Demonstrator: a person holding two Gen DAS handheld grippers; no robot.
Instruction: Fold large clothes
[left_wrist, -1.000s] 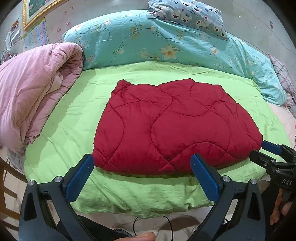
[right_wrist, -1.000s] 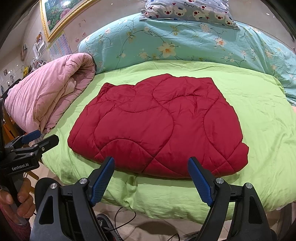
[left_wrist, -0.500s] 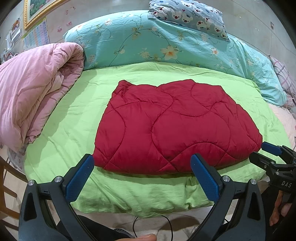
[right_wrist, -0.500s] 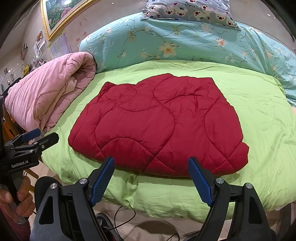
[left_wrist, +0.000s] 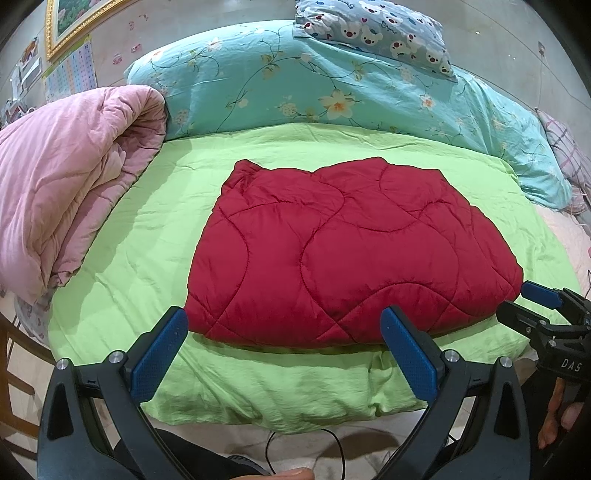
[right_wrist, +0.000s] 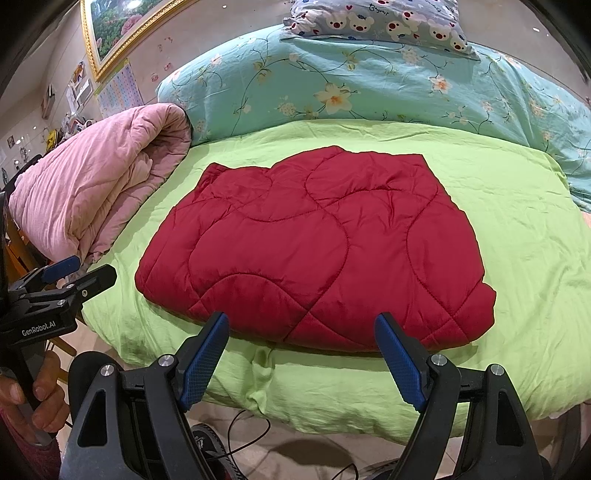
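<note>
- left gripper (left_wrist: 282, 332): jaws spread wide, nothing between the pads, held off the near edge of the bed and tilted down toward it; reads as a waiting pose, no cloth contact.
- right gripper (right_wrist: 302, 338): jaws also spread wide and empty, same downward tilt, just short of the garment's near hem; it also shows at 3 o'clock in the left wrist view, so the two sit side by side at the foot of the bed.
- A hand (right_wrist: 35, 398) wraps the left gripper's handle at 8 o'clock in the right wrist view.
- red quilted garment (left_wrist: 347, 251): dead centre of both views, lying flat on the green sheet (left_wrist: 122, 258) as a compact, roughly trapezoid bundle. Edges look doubled at the near hem, so my guess is it is already folded, or close to it.
- Near hem runs just past both sets of fingertips, at 6 o'clock of the garment. Likely left there so either gripper can reach a corner without leaning over the bed.
- pink comforter (left_wrist: 66, 177): rolled up at 9 o'clock, well apart from the garment, probably pushed aside to free the flat area.
- floral duvet (left_wrist: 332, 85) banked at 12 o'clock with a bear-print pillow (left_wrist: 373, 33) on top, clear of the folding area.
- Judgement: task near its end, or pausing before one more fold; if more, the near corners are the obvious grab points.
</note>
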